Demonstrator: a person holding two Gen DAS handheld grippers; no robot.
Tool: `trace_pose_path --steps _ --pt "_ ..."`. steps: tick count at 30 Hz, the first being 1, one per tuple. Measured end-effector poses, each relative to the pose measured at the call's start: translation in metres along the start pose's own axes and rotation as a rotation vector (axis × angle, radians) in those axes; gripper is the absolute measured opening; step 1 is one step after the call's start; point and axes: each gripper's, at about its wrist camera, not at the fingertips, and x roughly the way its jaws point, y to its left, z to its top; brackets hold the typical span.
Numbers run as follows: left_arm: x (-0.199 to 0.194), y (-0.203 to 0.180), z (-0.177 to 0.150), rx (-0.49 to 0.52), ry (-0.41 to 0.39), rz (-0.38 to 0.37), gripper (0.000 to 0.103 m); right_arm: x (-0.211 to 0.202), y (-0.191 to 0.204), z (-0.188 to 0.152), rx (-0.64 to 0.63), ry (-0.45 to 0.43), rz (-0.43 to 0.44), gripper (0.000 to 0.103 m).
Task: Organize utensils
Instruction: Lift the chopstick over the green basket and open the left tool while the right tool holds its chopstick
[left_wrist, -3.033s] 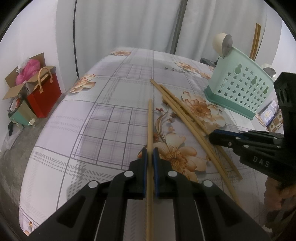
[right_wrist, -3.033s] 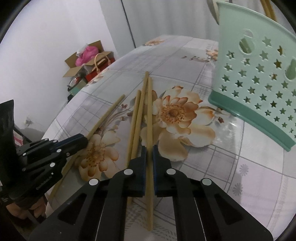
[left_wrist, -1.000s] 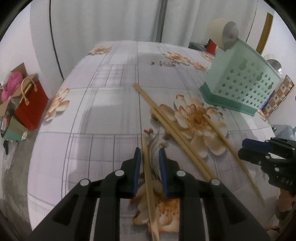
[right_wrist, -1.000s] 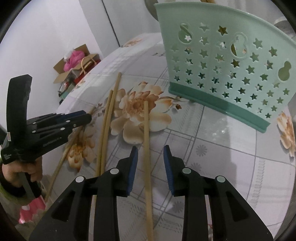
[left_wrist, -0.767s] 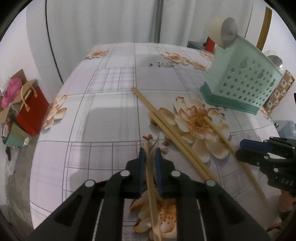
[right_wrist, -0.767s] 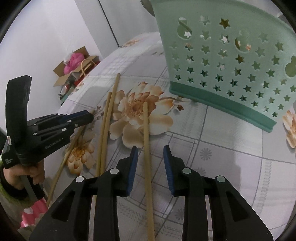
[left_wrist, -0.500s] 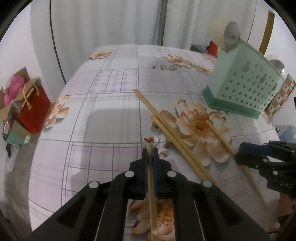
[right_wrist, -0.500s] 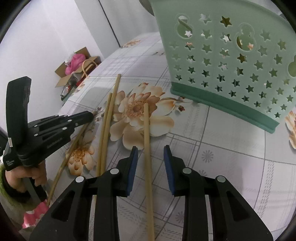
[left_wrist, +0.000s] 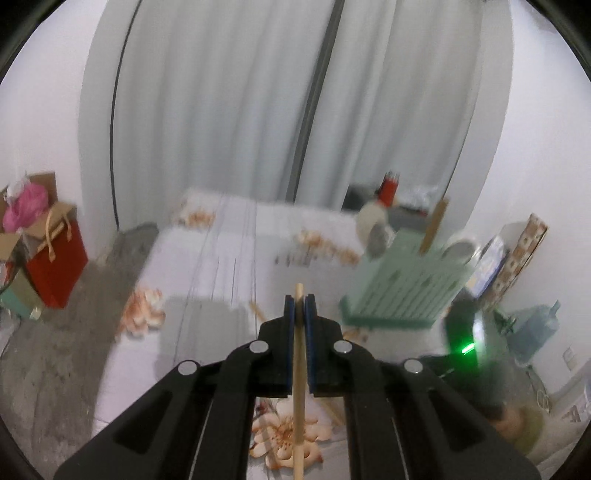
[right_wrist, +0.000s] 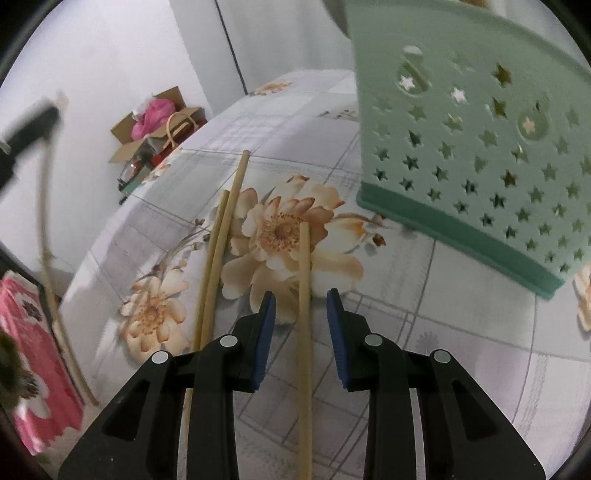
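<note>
The left gripper is clamped on one wooden chopstick, lifted clear above the floral tablecloth, with the mint-green utensil holder blurred at about two o'clock from its tips. The right gripper has its jaws closing around a second chopstick that lies flat on the cloth between the pads without yet being pressed, a pair of chopsticks resting at ten o'clock and the star-punched holder standing at one o'clock. No brand, label or writing can be read in either view.
</note>
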Motion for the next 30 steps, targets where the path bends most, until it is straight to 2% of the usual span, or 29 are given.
trace_pose_path --steps 4,11,18,26,30 --pt "-0.024 -0.008 0.015 0.018 -0.079 -0.013 0.004 0.002 0.003 -0.001 -0.032 -0.019 -0.039 0.005" --pt "-0.041 -0.026 0.037 0.044 -0.163 -0.069 0.004 -0.018 -0.010 -0.007 0.037 -0.063 -0.006 0.004" --pt "-0.041 -0.058 0.084 0.097 -0.239 -0.201 0.004 -0.066 -0.031 -0.012 0.119 -0.174 0.007 0.004" --pt "-0.029 -0.107 0.148 0.134 -0.345 -0.369 0.004 -0.091 -0.050 -0.015 0.170 -0.226 0.012 0.004" --pt "-0.016 -0.125 0.171 0.141 -0.395 -0.405 0.004 -0.096 -0.054 -0.016 0.176 -0.241 0.020 0.004"
